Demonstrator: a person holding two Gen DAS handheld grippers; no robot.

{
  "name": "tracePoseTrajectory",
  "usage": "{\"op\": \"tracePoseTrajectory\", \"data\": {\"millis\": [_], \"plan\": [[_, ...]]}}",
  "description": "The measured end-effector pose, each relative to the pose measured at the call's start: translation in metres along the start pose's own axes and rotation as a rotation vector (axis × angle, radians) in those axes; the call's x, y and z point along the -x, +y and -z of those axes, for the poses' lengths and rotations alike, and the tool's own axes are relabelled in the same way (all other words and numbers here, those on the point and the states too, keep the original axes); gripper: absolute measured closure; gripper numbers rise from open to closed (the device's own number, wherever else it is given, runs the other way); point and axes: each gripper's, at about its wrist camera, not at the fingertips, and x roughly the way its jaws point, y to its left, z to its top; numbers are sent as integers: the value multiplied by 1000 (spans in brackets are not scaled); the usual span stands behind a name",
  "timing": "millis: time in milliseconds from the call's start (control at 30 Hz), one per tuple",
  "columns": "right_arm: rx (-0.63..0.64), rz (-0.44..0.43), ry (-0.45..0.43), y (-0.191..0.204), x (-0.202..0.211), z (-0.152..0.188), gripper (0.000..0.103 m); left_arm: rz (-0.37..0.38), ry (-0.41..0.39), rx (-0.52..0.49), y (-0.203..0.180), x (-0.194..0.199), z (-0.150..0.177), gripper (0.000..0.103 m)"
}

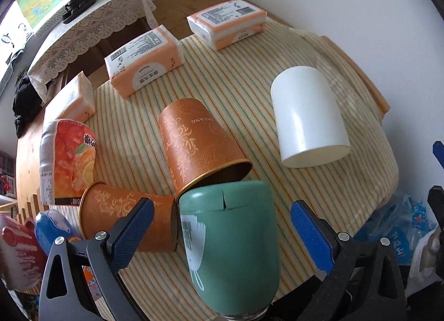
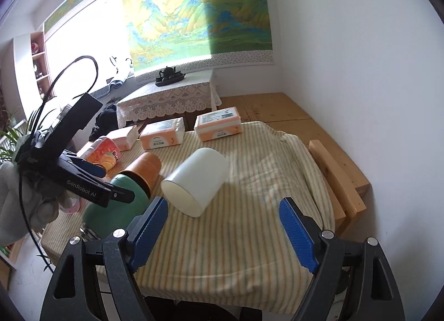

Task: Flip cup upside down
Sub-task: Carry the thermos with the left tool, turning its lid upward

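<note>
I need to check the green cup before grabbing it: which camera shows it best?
The left wrist view: the green cup lies large between the open left gripper fingers. In the right wrist view the left gripper partly hides it.

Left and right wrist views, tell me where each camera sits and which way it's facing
Left wrist: on the left gripper, looking down at the green cup between its open fingers.
Right wrist: on the right gripper, facing across the table at the white cup; the left gripper and gloved hand show.
Shared: both cups, striped cloth.
</note>
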Motion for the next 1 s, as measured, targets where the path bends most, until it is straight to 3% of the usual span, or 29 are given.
{"op": "tracePoseTrajectory", "data": {"millis": [400,567,1000], "plan": [[-30,-12,-10,-13,4,8,24,-68,162,-21,-9,-32,-6,10],[-43,-21,-3,-16,-1,11,24,-49,213,-25,-8,-37,-9,15],[-66,-20,16,-24,-9,15,24,-61,187,-55,-14,-38,-23,19]]}}
